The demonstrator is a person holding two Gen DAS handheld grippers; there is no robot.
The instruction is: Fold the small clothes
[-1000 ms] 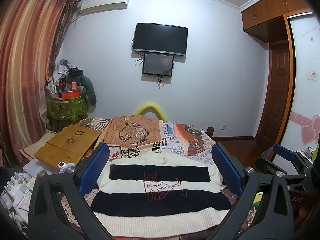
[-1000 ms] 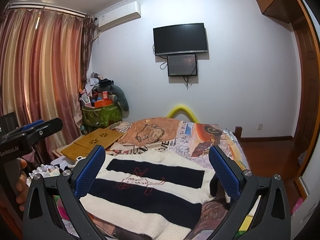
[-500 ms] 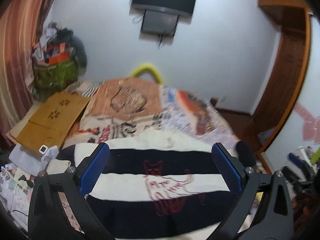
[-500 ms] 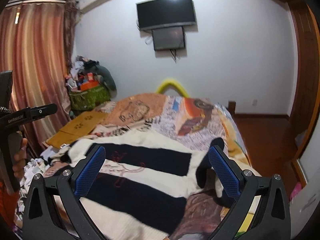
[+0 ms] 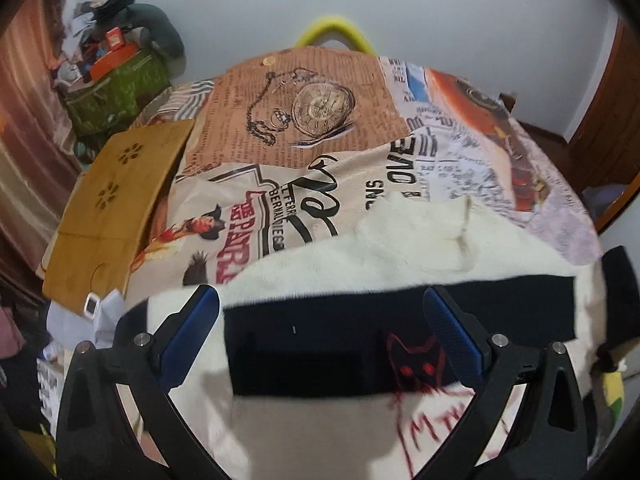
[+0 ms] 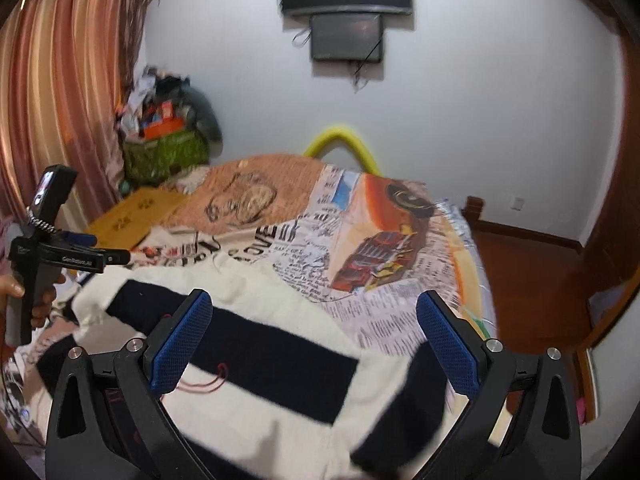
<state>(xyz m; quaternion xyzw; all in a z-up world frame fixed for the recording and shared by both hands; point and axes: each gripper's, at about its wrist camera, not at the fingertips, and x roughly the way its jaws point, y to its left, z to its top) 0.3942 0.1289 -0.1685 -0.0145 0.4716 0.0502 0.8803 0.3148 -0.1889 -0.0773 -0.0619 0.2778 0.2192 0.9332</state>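
A: Where is the striped sweater [image 5: 400, 264] lying?

B: It is lying flat on the bed's printed bedspread [image 5: 304, 120], collar toward the far wall, its red cat embroidery [image 5: 416, 364] facing up. A bamboo lap tray [image 5: 116, 200] is resting at the bed's left edge.

A: What is the left gripper [image 5: 324, 328] doing?

B: It is hovering above the sweater's upper navy stripe with its blue pads [image 5: 192, 332] spread wide, gripping nothing.

A: And the right gripper [image 6: 316, 336]?

B: Its jaws have just been narrowing slightly, yet they are standing wide apart over the sweater's right side near a navy sleeve [image 6: 404, 408], with only cloth below and nothing pinched. A hand [image 6: 36, 300] is holding the left tool's handle.
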